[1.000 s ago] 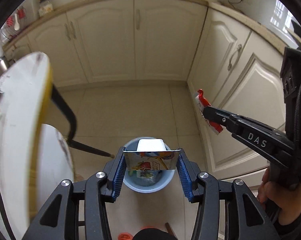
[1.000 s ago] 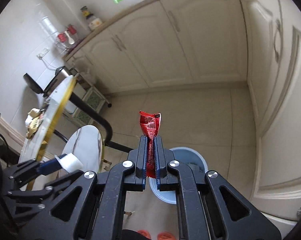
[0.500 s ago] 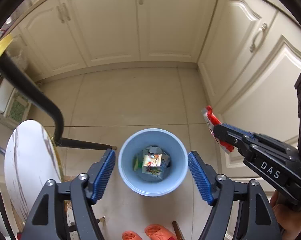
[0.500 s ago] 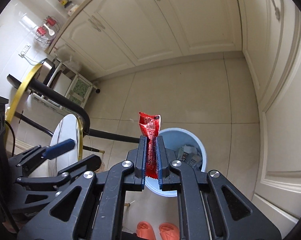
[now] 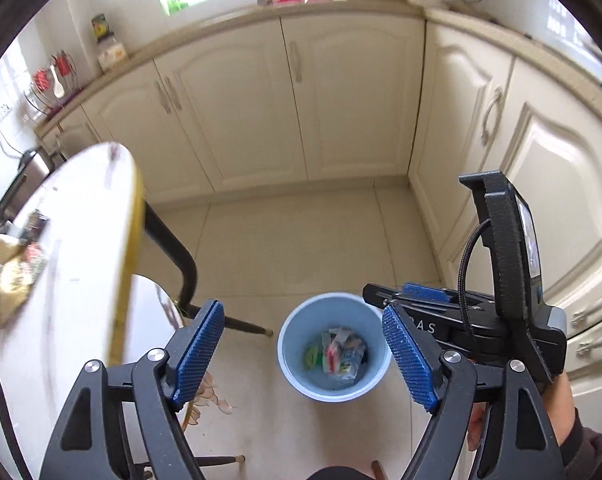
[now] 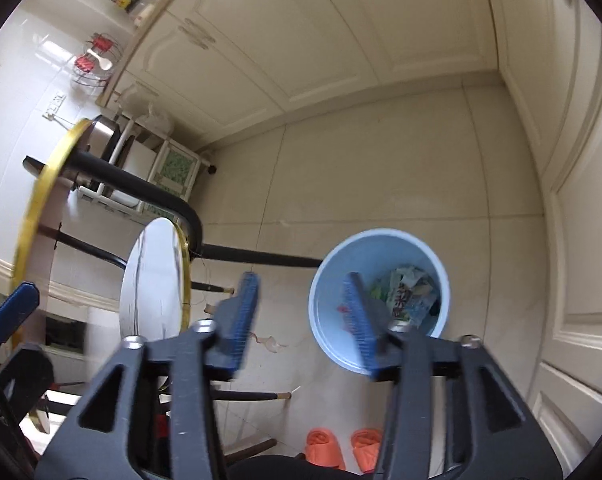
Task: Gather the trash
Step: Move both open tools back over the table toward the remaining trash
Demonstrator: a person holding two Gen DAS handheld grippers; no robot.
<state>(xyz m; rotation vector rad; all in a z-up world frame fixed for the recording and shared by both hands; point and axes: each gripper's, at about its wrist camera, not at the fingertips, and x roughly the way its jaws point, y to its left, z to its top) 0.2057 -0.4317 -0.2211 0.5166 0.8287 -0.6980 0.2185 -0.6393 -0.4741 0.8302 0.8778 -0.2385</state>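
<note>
The light blue bin (image 5: 295, 354) stands on the floor tiles with crumpled packets (image 5: 341, 354) in its bottom. My left gripper (image 5: 305, 354) hangs above it, its jaws opening with nothing between the blue pads. My right gripper (image 6: 301, 312) is over the bin's (image 6: 341, 272) left rim; its jaws are also opening and hold nothing. A small red patch of wrapper (image 6: 343, 309) shows inside the bin beside the right pad, near the packets (image 6: 409, 292). The right gripper (image 5: 389, 292) reaches over the bin from the right. More wrappers (image 5: 9, 280) lie on the round table.
The white, gold-rimmed table (image 5: 81, 240) on black legs fills the left. A small round stool (image 6: 153, 280) stands beside the bin. Cream cabinets (image 5: 341, 100) close the back and right. Orange slippers (image 6: 343, 450) lie near the bottom edge. A hand (image 5: 557, 400) holds the right gripper.
The carton has dropped from my left gripper into the bin, and the red wrapper has left my right gripper. Both sets of jaws stand wider. The left view has tilted up.
</note>
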